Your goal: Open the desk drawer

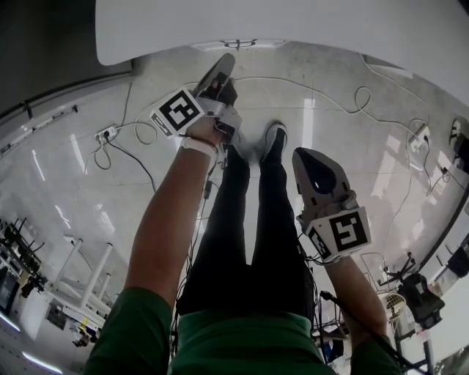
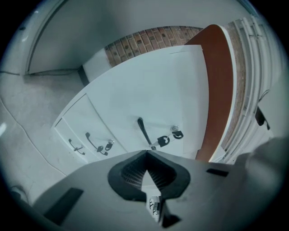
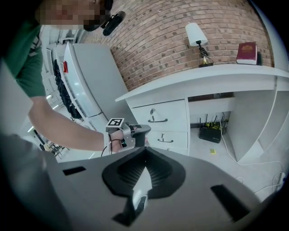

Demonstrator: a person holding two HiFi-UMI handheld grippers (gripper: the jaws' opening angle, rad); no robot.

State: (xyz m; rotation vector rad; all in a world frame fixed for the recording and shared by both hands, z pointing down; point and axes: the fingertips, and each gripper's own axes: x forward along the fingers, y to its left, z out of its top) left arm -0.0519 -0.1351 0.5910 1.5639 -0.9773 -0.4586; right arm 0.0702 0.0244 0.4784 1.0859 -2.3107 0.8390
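The white desk (image 3: pixel 203 76) has a stack of drawers with black handles and keys in their locks. In the left gripper view the nearest drawer front (image 2: pixel 158 94) fills the middle, and its handle (image 2: pixel 143 130) runs down to my left gripper (image 2: pixel 146 154). That gripper's jaws are closed tip to tip right at the handle's lower end; whether they touch it I cannot tell. The right gripper view shows the left gripper (image 3: pixel 146 130) in front of the drawers (image 3: pixel 174 113), which look closed. My right gripper (image 3: pixel 145 149) is shut on nothing, held back over the floor (image 1: pixel 302 155).
A lamp (image 3: pixel 197 38) and a red book (image 3: pixel 247 49) stand on the desk top. Under the desk sits a black router (image 3: pixel 211 133). Cables (image 1: pixel 366 102) and a power strip (image 1: pixel 106 133) lie on the floor. The person's shoes (image 1: pixel 275 139) stand below the desk edge (image 1: pixel 293 22).
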